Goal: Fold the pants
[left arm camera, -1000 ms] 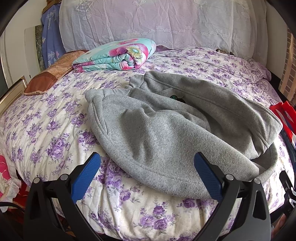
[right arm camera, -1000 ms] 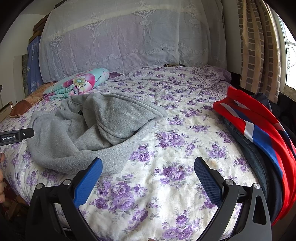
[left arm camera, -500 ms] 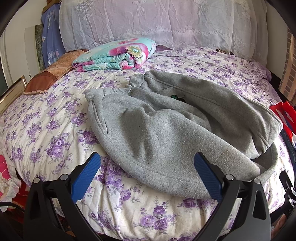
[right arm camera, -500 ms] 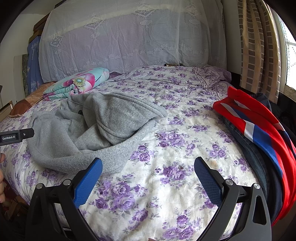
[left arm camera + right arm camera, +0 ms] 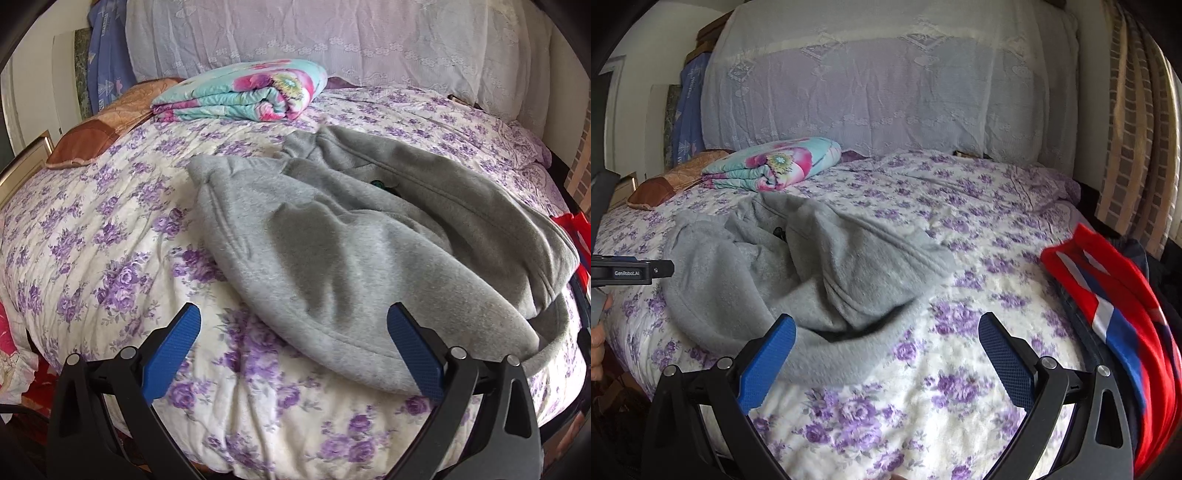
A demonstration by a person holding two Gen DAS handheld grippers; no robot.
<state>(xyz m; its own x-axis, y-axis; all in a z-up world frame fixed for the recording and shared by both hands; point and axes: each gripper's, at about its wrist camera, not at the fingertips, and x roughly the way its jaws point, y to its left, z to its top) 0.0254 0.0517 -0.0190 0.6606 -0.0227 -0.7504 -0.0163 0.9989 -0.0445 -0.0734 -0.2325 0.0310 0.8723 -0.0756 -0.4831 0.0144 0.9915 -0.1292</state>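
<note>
A bed (image 5: 92,236) with a purple-flowered cover holds the grey pants (image 5: 351,236), which lie crumpled across its near middle. A folded flowered blanket (image 5: 243,92) sits near the headboard, red clothes (image 5: 1108,295) at the right edge. The left gripper (image 5: 293,332) and right gripper (image 5: 886,339) hover wide open, holding nothing.

The only readable text is "GenRobot.AI", in small pale letters on the black side of the left gripper (image 5: 631,273), seen at the left edge of the right wrist view. Nothing else carries legible writing.
</note>
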